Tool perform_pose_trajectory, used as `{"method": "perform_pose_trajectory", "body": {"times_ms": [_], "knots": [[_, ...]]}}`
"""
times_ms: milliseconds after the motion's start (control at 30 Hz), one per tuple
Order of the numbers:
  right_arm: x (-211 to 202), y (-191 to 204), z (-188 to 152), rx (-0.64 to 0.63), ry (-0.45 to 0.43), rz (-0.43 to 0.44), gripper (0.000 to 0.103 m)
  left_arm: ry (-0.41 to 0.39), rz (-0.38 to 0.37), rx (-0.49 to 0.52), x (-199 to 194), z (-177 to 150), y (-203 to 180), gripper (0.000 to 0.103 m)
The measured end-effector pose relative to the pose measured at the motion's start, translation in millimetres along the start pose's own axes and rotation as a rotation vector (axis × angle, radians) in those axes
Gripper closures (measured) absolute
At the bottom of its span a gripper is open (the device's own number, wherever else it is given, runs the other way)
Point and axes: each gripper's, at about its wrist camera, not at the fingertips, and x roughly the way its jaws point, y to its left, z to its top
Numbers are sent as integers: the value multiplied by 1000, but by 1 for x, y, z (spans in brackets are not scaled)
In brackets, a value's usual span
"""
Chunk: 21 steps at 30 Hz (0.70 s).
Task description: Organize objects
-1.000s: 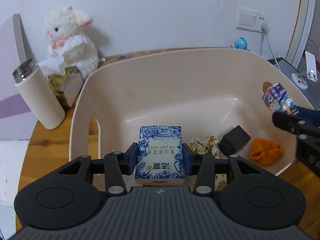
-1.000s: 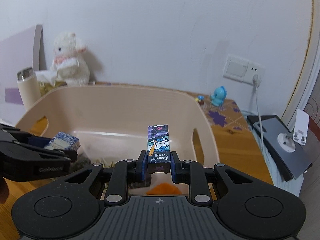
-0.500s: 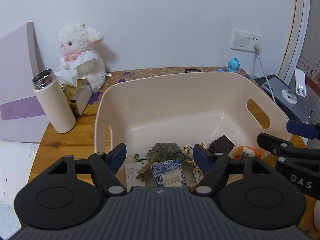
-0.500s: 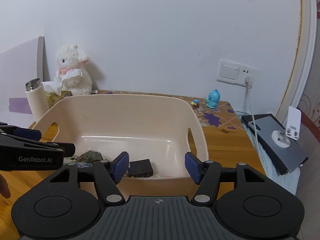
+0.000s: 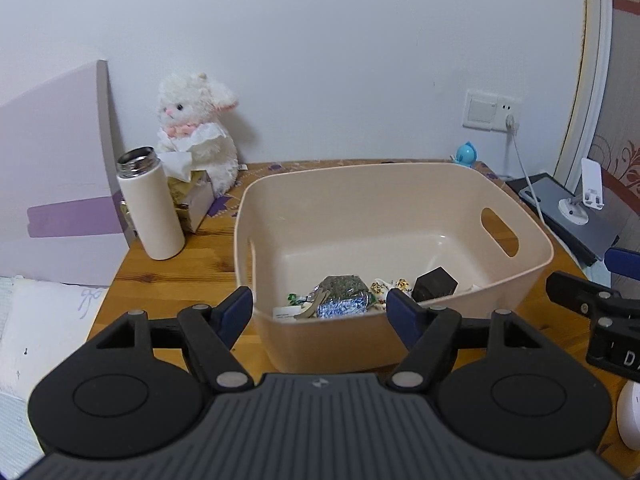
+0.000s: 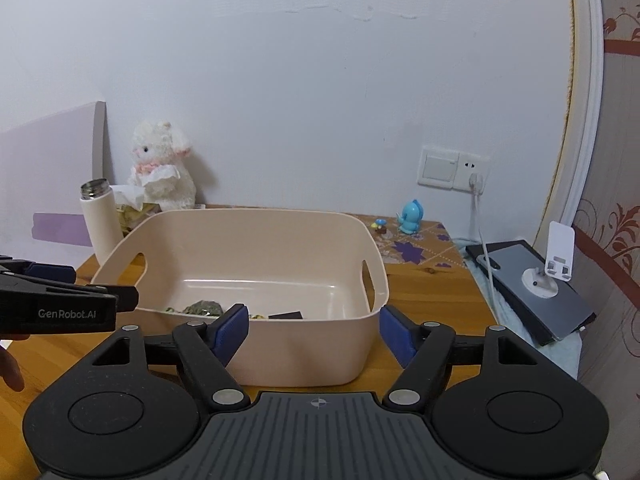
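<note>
A beige plastic bin (image 5: 400,184) stands on the wooden table; it also shows in the right wrist view (image 6: 260,236). Inside lie a blue-and-white patterned box (image 5: 344,306), a grey-green lump (image 5: 346,285), a black cube (image 5: 434,282) and small floral pieces (image 5: 390,285). My left gripper (image 5: 320,310) is open and empty, held back in front of the bin's near wall. My right gripper (image 6: 314,330) is open and empty, also in front of the bin, to the right of the left one.
A white flask (image 5: 150,204), a tissue box (image 5: 192,196) and a white plush rabbit (image 5: 196,132) stand left of the bin. A blue figurine (image 6: 412,216) is at the back right. A tablet with a white stand (image 6: 540,280) lies off the table's right edge.
Both grippers opened and dropped their boxes into the bin, then pulled back and up away from it. The blue-and-white box now lies among the things in the bin.
</note>
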Motion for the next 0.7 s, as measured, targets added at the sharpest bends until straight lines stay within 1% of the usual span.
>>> {"method": "perform_pose_trajectory", "body": {"times_ms": [133, 233, 333, 600, 700], "knots": [[-17, 3, -10, -5, -21, 15, 28, -25, -18, -6, -19, -11, 2, 28], [-30, 4, -20, 18, -37, 37, 28, -30, -51, 2, -33, -20, 1, 28], [-43, 7, -28, 10, -46, 44, 28, -60, -45, 12, -48, -30, -1, 28], [-73, 21, -48, -40, -59, 75, 26, -103, -65, 32, -82, -61, -4, 28], [-85, 25, -56, -41, -84, 76, 26, -115, -76, 35, -94, -72, -4, 28]]}}
